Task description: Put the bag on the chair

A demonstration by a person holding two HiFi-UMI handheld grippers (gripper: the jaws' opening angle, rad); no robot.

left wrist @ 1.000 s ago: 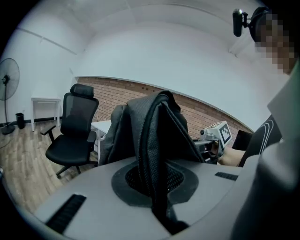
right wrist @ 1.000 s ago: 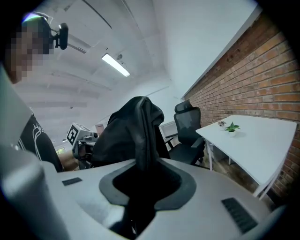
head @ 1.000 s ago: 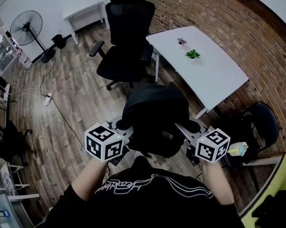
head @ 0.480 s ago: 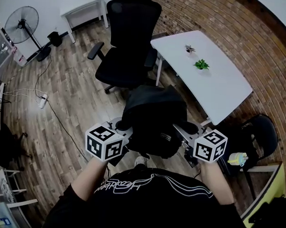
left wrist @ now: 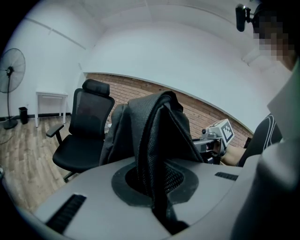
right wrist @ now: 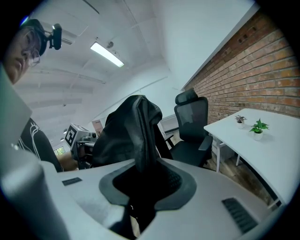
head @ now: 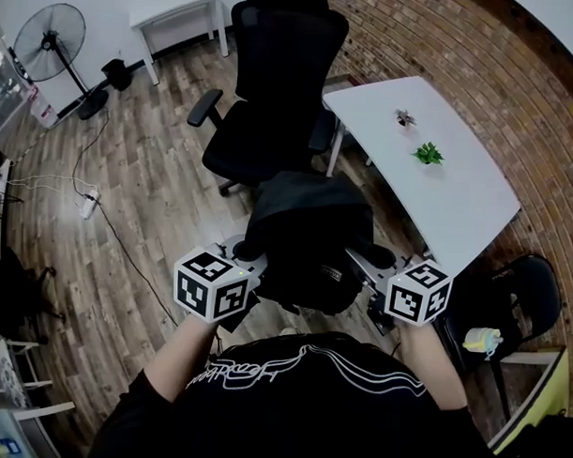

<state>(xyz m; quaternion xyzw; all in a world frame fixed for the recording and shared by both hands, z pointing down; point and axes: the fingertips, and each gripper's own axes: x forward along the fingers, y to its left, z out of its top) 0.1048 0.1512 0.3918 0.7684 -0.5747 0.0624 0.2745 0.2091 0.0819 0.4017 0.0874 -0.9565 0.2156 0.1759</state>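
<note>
A black backpack (head: 310, 238) hangs in the air between my two grippers, in front of the person's chest. My left gripper (head: 243, 269) is shut on a mesh strap of the bag (left wrist: 154, 154). My right gripper (head: 365, 271) is shut on a fold of the bag's black fabric (right wrist: 140, 145). The black office chair (head: 272, 101) stands ahead on the wood floor, its seat bare; it also shows as the chair (left wrist: 82, 136) behind the bag in the left gripper view and the chair (right wrist: 192, 129) in the right gripper view. The bag is above the floor, short of the chair.
A white table (head: 429, 172) with two small plants (head: 427, 153) stands right of the chair, along a brick wall. A second black chair (head: 524, 288) is at the right. A standing fan (head: 54, 37), a small white table (head: 177, 8) and floor cables (head: 100, 207) lie left and behind.
The view has shifted so the office chair and white table sit lower and further right in the head view, nearer to me. Both grippers keep the bag held the same way.
</note>
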